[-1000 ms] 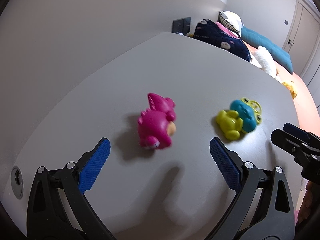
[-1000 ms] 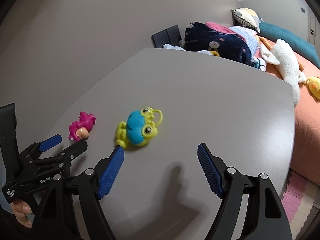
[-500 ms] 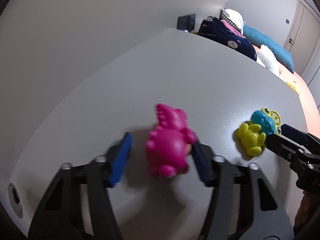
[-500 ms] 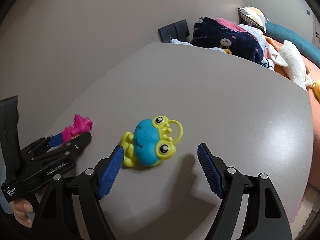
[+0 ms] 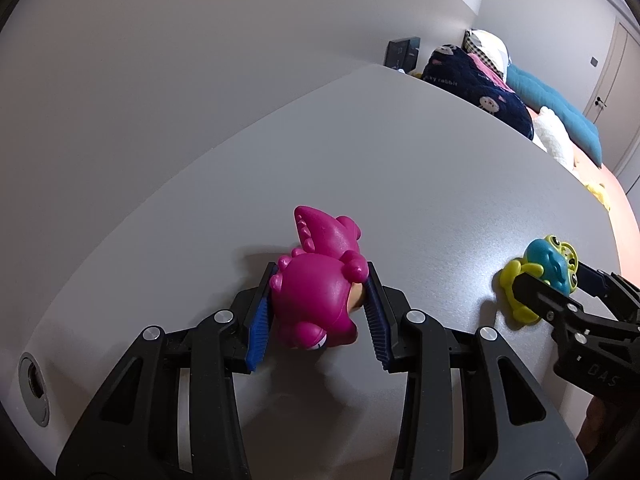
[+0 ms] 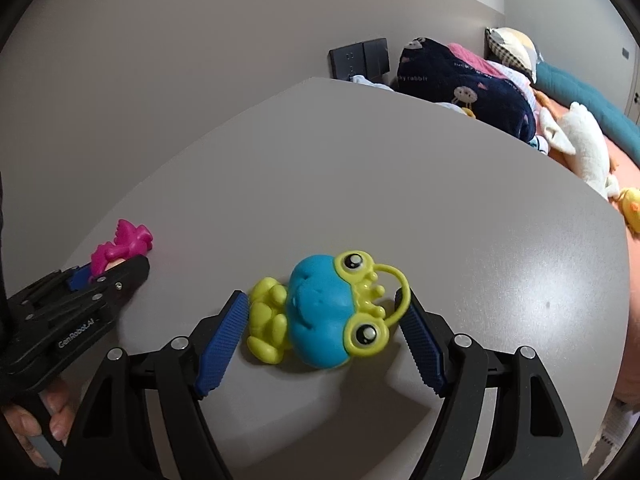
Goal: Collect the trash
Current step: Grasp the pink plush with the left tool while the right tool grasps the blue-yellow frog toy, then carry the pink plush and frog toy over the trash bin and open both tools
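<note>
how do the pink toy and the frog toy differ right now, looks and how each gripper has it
The pink dinosaur toy is magenta all over; the frog toy has a blue body with yellow-green legs, eyes and a loop handle. The left gripper, whose jaws have just been closing, presses both pads on the dinosaur; the right gripper straddles the frog with its left pad apparently short of the legs. Both are glossy plastic animals lying on the grey table.

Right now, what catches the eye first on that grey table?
A bright pink dinosaur toy is clamped between the blue pads of the left gripper. Beside it, a blue and yellow-green frog toy lies on the table between the right gripper's open jaws.
</note>
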`<state>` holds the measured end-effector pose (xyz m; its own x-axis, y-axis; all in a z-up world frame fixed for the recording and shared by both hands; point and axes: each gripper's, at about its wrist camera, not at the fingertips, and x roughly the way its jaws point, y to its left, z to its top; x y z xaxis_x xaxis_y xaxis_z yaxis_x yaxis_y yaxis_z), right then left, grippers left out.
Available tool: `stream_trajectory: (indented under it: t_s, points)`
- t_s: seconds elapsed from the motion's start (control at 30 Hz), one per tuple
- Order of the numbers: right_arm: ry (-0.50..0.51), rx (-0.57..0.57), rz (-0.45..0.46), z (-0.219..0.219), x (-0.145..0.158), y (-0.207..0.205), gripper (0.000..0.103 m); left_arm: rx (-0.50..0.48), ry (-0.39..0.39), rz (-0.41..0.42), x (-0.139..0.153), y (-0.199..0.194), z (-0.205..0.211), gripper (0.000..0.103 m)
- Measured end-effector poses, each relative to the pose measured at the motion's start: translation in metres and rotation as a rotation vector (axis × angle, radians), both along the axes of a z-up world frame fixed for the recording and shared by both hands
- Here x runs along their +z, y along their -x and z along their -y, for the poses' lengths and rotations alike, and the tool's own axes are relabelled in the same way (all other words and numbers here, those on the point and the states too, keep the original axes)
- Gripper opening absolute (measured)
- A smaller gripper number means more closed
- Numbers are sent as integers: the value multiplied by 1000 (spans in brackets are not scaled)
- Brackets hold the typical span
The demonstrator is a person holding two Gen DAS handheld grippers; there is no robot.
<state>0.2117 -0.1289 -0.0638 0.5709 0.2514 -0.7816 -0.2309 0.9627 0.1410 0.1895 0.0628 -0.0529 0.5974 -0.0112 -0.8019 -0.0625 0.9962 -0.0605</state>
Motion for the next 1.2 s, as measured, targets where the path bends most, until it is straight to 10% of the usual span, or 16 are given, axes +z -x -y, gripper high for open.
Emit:
stream_trajectory:
  t_s: [0.73,1.2]
  points:
    - [-122,33,28,15,17,11,37,-22,1,15,8,11,8,41]
    - [-119,19,53,34,37,35,37,-46,7,64,28,38,31,41]
